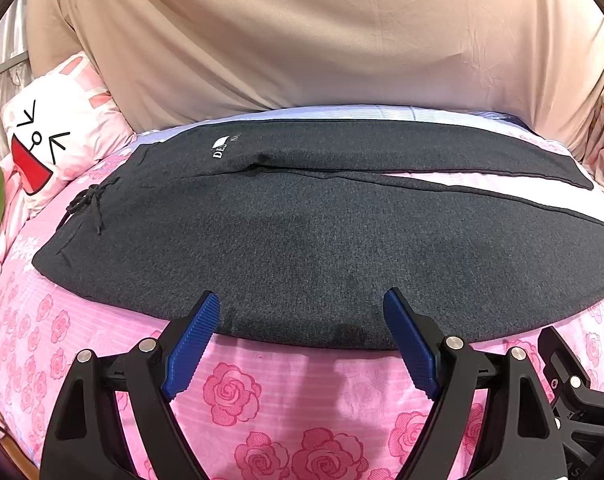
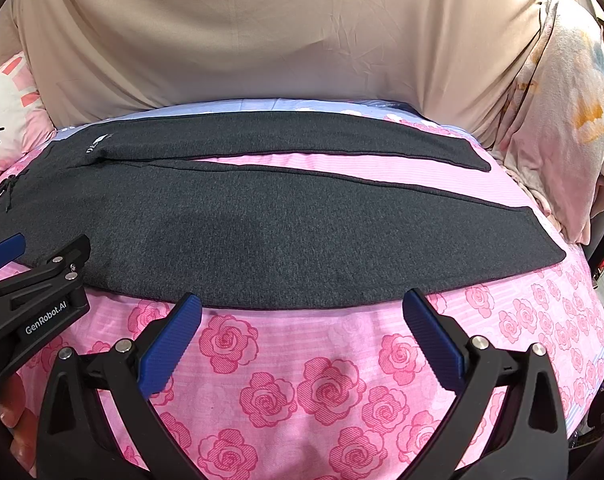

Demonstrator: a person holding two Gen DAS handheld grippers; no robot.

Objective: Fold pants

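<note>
Dark grey knit pants [image 1: 302, 232] lie flat, legs spread, on pink rose-print bedsheet [image 1: 262, 400]. Left gripper [image 1: 302, 300] and right gripper [image 2: 302, 300] hover at near hem, jaws wide open, holding nothing.

The pants [image 1: 302, 240] are dark charcoal grey, of a soft, fleecy knit, and lie spread flat and unfolded on the bed [image 1: 242, 392], front side up. The waistband is at the left, just beside the pillow [image 1: 58, 132], with a black drawstring [image 1: 88, 204] knotted and trailing loose over it. A small white logo [image 1: 224, 148] sits on the hip of the far leg. Both legs run rightward, away from the pillow, and part in a narrow V that bares a wedge of pink sheet. The near leg's long edge lies parallel to the bed's front edge.
</note>
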